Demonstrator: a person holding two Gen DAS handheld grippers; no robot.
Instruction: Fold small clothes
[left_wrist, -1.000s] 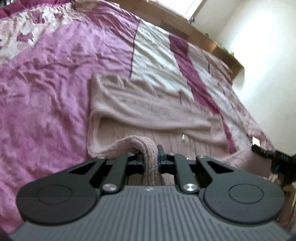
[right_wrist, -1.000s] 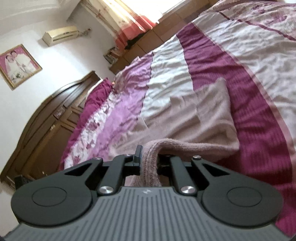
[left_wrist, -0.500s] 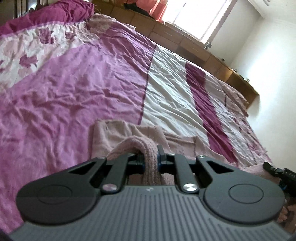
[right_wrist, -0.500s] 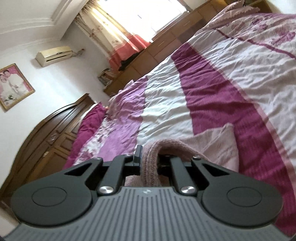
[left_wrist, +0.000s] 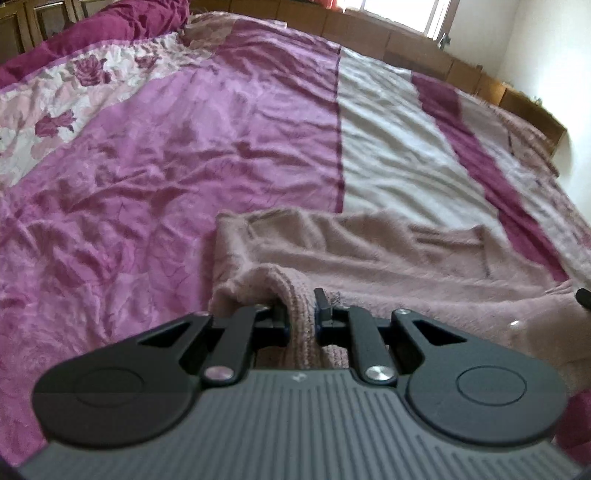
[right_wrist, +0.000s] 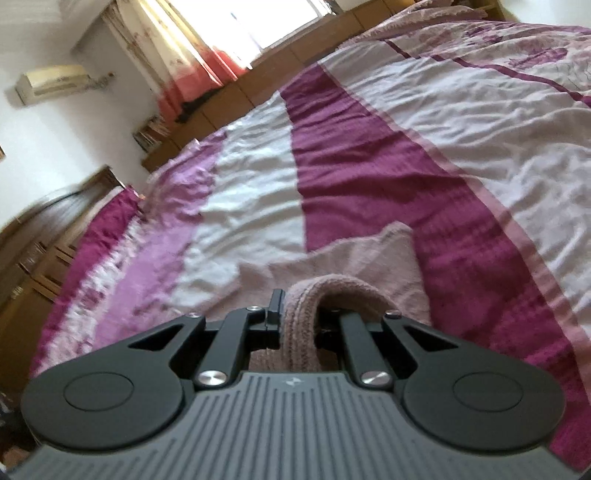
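Observation:
A small dusty-pink knitted sweater (left_wrist: 369, 258) lies on the bed, spread ahead of both grippers. My left gripper (left_wrist: 301, 314) is shut on the ribbed edge of the sweater at its near left side; the fabric bunches up between the fingers. My right gripper (right_wrist: 301, 317) is shut on the ribbed edge at the sweater's (right_wrist: 354, 262) near right side, with a loop of knit arching over the right finger. The tip of the right gripper (left_wrist: 583, 295) shows at the right edge of the left wrist view.
The bed has a wrinkled quilt (left_wrist: 166, 166) in purple, white and magenta stripes. A wooden headboard ledge (left_wrist: 480, 81) runs along the far side under a window. A dark wooden wardrobe (right_wrist: 40, 236) and an air conditioner (right_wrist: 51, 81) stand at the left.
Both grippers have carried the held edge forward over the sweater, then lowered toward the bed. More of the sweater now shows ahead than half a second ago.

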